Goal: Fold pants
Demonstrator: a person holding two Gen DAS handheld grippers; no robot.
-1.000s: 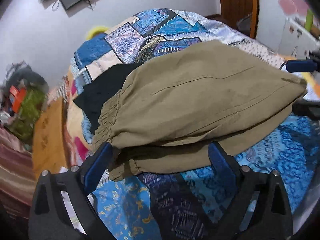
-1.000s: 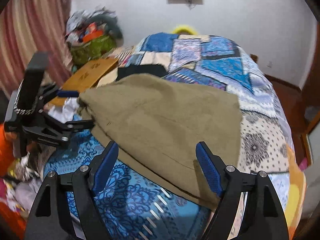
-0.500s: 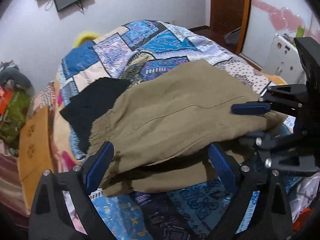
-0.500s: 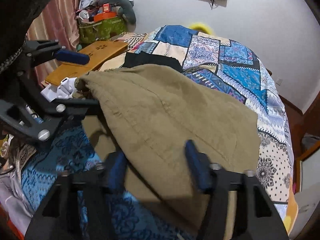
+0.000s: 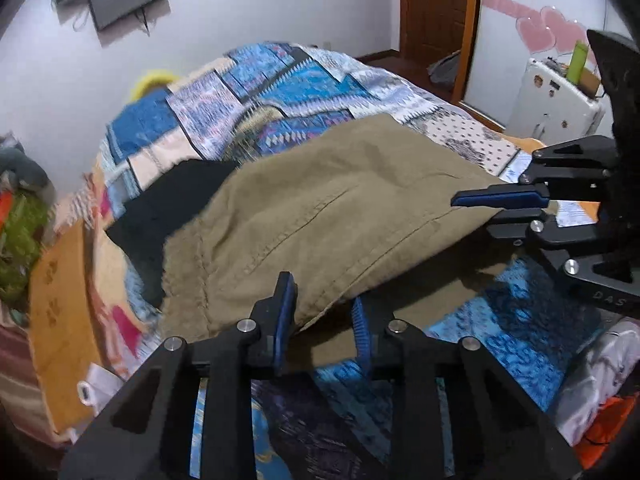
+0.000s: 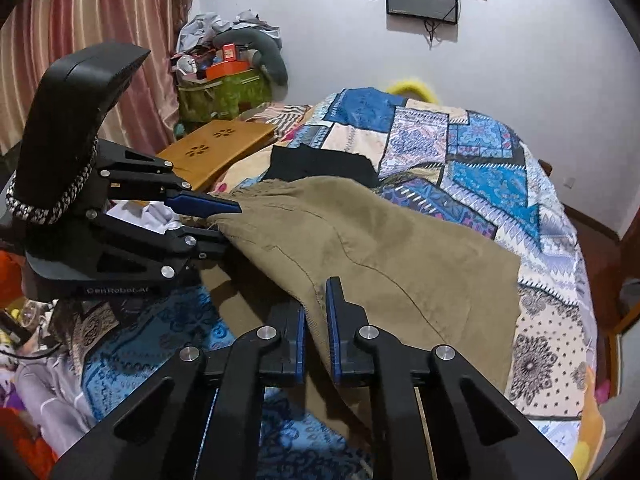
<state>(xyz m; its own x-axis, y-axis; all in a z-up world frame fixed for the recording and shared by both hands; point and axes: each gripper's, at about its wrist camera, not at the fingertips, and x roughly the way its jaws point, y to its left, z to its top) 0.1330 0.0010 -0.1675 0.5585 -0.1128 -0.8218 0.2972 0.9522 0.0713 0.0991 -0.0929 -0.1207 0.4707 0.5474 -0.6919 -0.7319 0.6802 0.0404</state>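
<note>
Khaki pants (image 5: 320,208) lie folded across the patchwork bed, elastic waist on the left of the left wrist view. My left gripper (image 5: 324,320) has the near waist edge between its blue pads, and its jaws are closing on the cloth. The right wrist view shows that same left gripper (image 6: 230,224) pinching the waist corner. My right gripper (image 6: 316,340) is shut on the pants (image 6: 380,248) at their near edge, further along the leg. The right gripper (image 5: 476,211) also shows from the side, clamped on the cloth. The held edge hangs a little above the bed.
A black garment (image 5: 168,208) lies under the pants' far waist side on the quilt (image 5: 248,96). A wooden lap tray (image 6: 216,144) and a green bag of clutter (image 6: 220,88) stand past the bed's left side. A white cabinet (image 5: 552,108) stands at the right.
Both grippers stood wide open around the pants' near edge a second ago. Their jaws have since drawn in onto the cloth, the right one first, and the edge has come up.
</note>
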